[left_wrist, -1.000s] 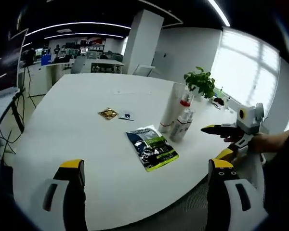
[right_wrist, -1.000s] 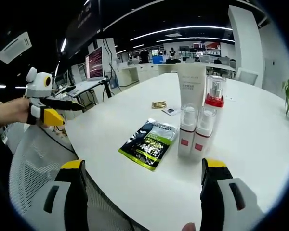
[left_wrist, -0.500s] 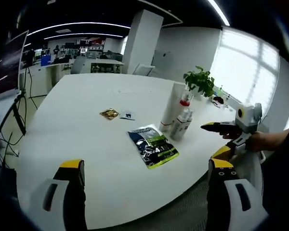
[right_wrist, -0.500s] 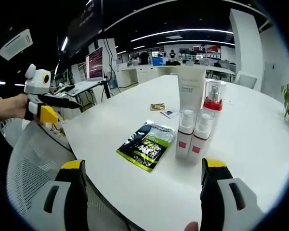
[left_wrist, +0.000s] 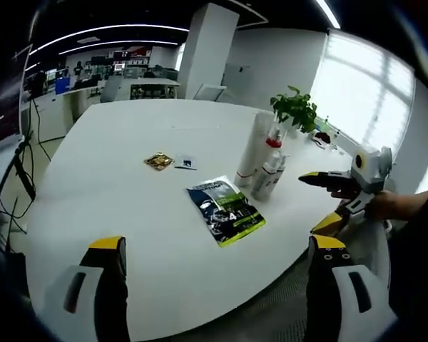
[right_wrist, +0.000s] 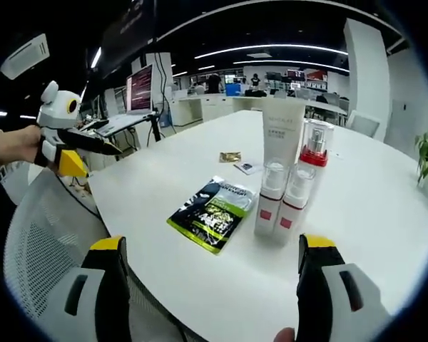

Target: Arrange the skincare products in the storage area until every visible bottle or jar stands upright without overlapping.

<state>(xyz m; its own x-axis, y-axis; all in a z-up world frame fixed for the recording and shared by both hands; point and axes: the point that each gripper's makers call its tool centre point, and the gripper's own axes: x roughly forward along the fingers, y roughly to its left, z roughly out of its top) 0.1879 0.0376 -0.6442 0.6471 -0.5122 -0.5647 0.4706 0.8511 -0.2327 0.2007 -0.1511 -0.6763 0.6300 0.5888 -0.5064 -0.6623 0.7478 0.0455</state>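
Several skincare products stand upright in a tight cluster on the white table (left_wrist: 114, 214): a tall white tube (right_wrist: 283, 132), a pump bottle with a red collar (right_wrist: 314, 153) and two small clear-capped bottles (right_wrist: 269, 196) with red labels. In the left gripper view the same cluster (left_wrist: 265, 167) is right of centre. A green and black sachet (right_wrist: 210, 212) lies flat beside them. My left gripper (left_wrist: 216, 244) is open over the near table edge, holding nothing. My right gripper (right_wrist: 211, 244) is open too, short of the bottles. Each gripper appears in the other's view, the right gripper (left_wrist: 312, 201) and the left gripper (right_wrist: 93, 160), both off the table.
A small gold packet (left_wrist: 158, 161) and a small white packet (left_wrist: 185, 163) lie farther back on the table. A potted plant (left_wrist: 296, 114) stands behind the bottles. A white mesh chair (right_wrist: 36, 249) sits by the table edge. Office desks and screens are in the background.
Both views have shifted slightly with the hands. The bottles, sachet and packets have not moved, and both grippers stay open and empty.
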